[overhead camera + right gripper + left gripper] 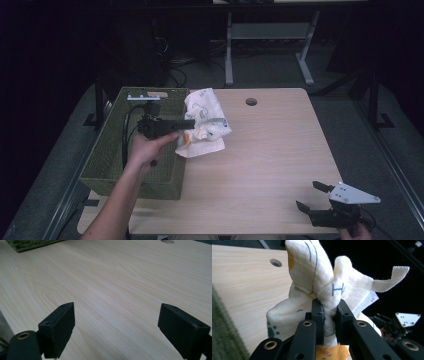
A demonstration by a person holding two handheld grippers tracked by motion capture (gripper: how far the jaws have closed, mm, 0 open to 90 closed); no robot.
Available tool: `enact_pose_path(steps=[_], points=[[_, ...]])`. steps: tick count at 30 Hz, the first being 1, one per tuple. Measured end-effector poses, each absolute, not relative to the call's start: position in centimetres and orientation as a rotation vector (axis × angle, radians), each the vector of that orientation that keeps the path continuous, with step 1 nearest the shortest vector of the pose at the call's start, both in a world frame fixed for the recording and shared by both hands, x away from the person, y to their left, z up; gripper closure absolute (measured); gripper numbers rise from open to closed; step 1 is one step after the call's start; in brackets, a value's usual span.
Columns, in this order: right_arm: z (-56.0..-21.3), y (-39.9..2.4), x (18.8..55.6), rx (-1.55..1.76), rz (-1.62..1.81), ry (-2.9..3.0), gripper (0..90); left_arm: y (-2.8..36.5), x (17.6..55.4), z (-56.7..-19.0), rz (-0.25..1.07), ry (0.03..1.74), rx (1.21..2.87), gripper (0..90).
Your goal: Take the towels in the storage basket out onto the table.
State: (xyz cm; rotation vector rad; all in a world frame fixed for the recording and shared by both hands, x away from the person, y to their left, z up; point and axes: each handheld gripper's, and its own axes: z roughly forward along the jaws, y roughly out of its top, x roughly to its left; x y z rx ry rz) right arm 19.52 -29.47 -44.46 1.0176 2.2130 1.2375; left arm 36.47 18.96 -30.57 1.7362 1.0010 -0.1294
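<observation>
Two grippers are at work, and going left to right the green woven basket [107, 165] comes first, sitting at the table's left edge. Above its right wall the left gripper [189, 123] has its jaws clamped on a bunched fold of the printed white cloth [205, 125], most of which hangs and drapes just right of the basket over the light wooden table [270, 150]; in the left gripper view the fabric [317, 285] puffs up past the pads. The step looks like carrying the cloth into the basket: best to lift high enough that the trailing hem clears the rim, keep the pinch firm, and release only once over the middle. Far right and near, the right gripper [309, 197] rests with jaws wide apart, holding nothing
</observation>
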Motion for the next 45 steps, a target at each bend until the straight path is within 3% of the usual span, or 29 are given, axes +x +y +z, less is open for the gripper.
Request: enact_pose_path(steps=[45], points=[[-44.4,-29.6,19.5,1.013,1.248,2.216,13.8,8.6,37.3,-33.8,-0.233,0.905,1.829,79.7]])
